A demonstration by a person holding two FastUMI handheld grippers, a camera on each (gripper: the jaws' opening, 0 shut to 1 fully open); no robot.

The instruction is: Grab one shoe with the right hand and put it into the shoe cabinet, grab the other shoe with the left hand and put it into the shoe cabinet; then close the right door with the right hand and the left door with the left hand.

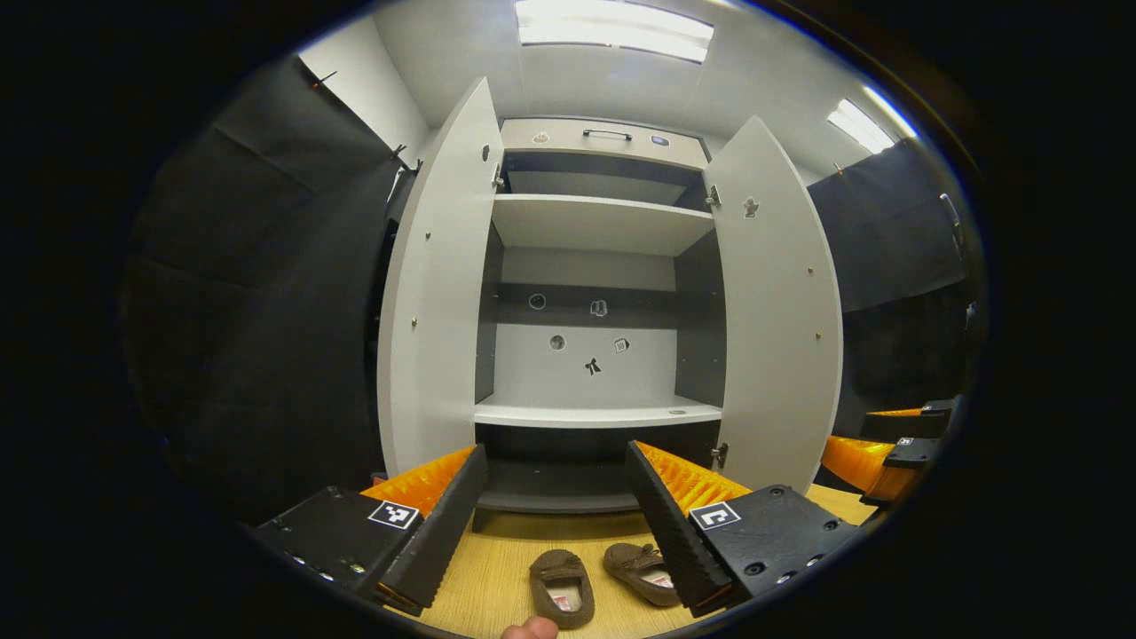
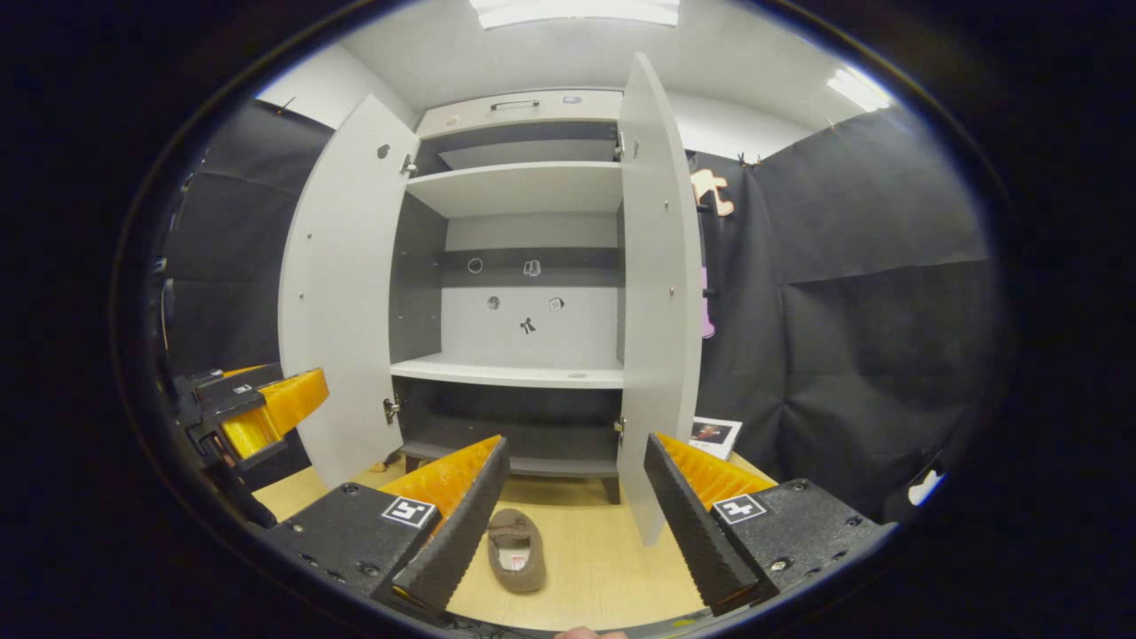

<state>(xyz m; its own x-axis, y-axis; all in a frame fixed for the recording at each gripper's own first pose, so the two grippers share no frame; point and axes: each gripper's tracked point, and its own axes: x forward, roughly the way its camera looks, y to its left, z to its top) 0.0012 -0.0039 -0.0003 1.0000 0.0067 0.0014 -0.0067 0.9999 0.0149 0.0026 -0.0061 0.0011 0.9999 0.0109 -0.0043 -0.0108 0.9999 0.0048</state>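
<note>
Shoes were the business at hand, and neither had been taken up. The right gripper [image 2: 572, 519] hung with its jaws spread wide and nothing between them, tilted down at the floor so that one shoe [image 2: 516, 550] lay just ahead of its left finger, a sensible stance for a first grab. The left gripper [image 1: 555, 524] was likewise released and empty, held above the floor with both shoes in sight: the left shoe [image 1: 561, 587] between its fingers in the view, the right shoe [image 1: 641, 572] partly behind its right finger. Each gripper seemed held back and centred on the cabinet, probably to keep target and destination in view together.

Both shoes were small brown slip-ons with a soft, suede-like look, openings upward, a pale label showing inside, lying side by side on the wooden floor [image 2: 603, 550] just in front of the shoe cabinet [image 1: 595, 293]. Its left door [image 1: 439, 293] and right door [image 1: 781, 311] stood fully open, and the pale shelves [image 1: 596, 413] were bare, so the loading had not begun.
</note>
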